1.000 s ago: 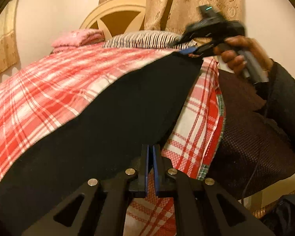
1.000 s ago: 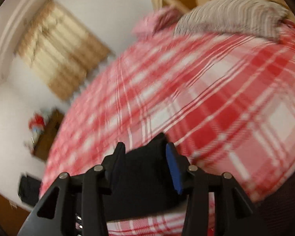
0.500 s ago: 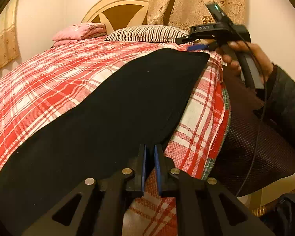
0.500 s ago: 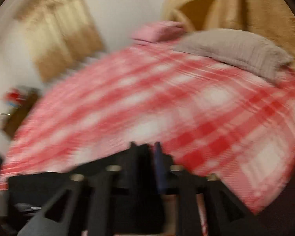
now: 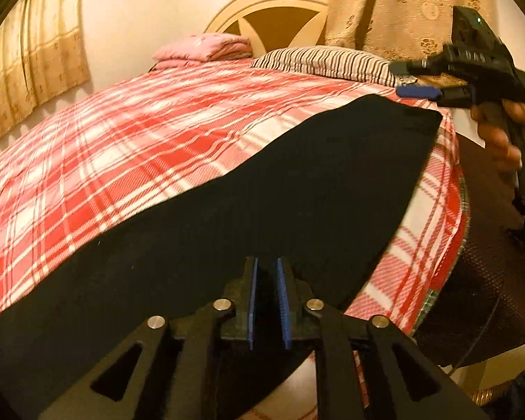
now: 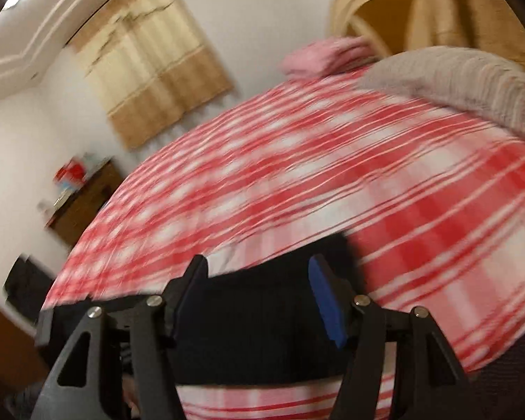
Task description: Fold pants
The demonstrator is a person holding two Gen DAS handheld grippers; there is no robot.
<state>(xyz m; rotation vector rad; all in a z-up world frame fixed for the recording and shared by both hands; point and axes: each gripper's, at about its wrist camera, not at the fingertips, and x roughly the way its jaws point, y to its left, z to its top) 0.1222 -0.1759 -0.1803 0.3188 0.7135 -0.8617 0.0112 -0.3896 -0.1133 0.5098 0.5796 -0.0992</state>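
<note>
Black pants (image 5: 262, 182) lie flat in a long strip across the red plaid bed (image 5: 140, 147), running from the near left to a squared end at the far right. My left gripper (image 5: 266, 262) sits low over the near edge of the pants. Its jaws are opening, a narrow gap shows between the blue pads, and they do not press the cloth. My right gripper (image 5: 406, 78), held by a hand (image 5: 500, 140), hovers just past the far end of the pants. In the right wrist view the right gripper (image 6: 259, 266) is opening wide above the pants (image 6: 262, 332), gripping nothing.
A striped pillow (image 5: 325, 61) and folded pink cloth (image 5: 203, 47) lie at the headboard (image 5: 280, 10). The bed's right edge drops to a dark mesh surface (image 5: 490, 280). A wooden cabinet (image 6: 84, 206) stands by the far wall. Curtains hang behind.
The right gripper let go of the far corner of the pants and drew back to the right. The pants settled flat. The left pads have parted slightly.
</note>
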